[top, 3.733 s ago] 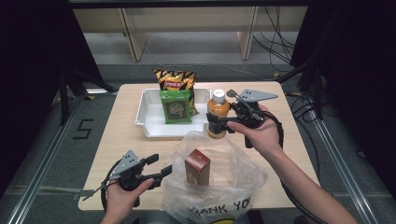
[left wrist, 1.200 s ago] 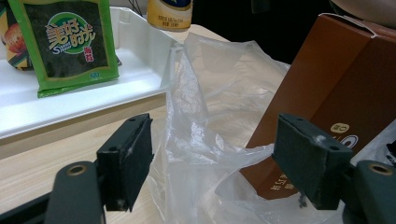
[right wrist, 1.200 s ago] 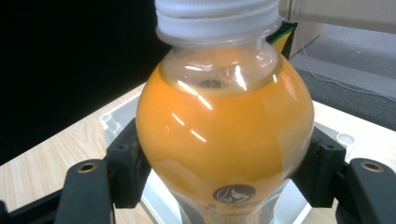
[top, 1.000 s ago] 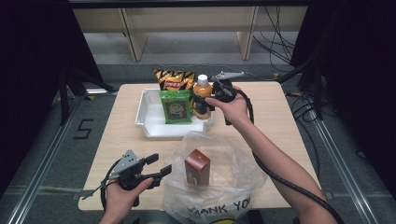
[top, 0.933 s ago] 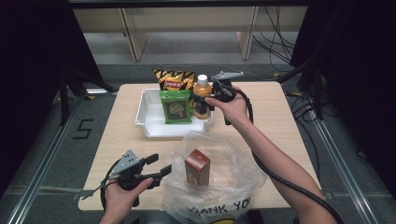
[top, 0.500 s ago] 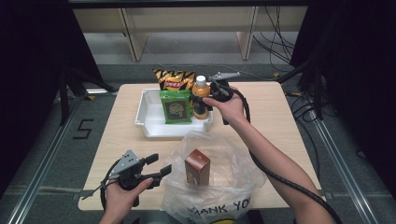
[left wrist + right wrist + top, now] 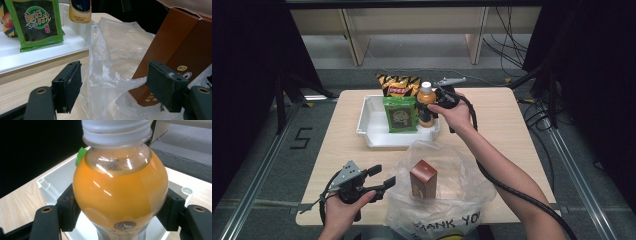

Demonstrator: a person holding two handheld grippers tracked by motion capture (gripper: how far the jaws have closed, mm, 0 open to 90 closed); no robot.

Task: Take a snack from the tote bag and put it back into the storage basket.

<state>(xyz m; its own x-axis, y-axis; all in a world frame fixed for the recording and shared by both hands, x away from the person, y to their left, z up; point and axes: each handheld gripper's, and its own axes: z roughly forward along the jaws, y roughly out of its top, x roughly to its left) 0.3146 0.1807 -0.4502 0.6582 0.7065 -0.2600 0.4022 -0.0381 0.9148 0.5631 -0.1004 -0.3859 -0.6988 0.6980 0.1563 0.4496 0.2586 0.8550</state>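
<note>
Bottle: the orange drink bottle (image 7: pixel 426 103) stands upright in the white tray (image 7: pixel 377 135), at the tray's right end, near its far right corner; white cap on top.
Right gripper: the right gripper (image 7: pixel 438 102) has its two black pads pressed on both sides of the bottle's round shoulder, so it is gripping the bottle; the right gripper view (image 7: pixel 117 212) shows the tray wall under the bottle.
Tray: it lies at the far middle of the table (image 7: pixel 512 130), with a green snack packet (image 7: pixel 400 114) standing just left of the bottle and a yellow-black chip bag (image 7: pixel 398 85) behind the packet, at the tray's far edge.
Plastic bag: the clear plastic bag (image 7: pixel 462 185) lies open at the near edge of the table, with a brown carton (image 7: pixel 423 178) upright inside it.
Left gripper: the left gripper (image 7: pixel 379 176) is near the near left corner, just left of the bag; its jaws stand wide apart and press on nothing, though in the left gripper view (image 7: pixel 113 87) a fold of the bag is between them.
</note>
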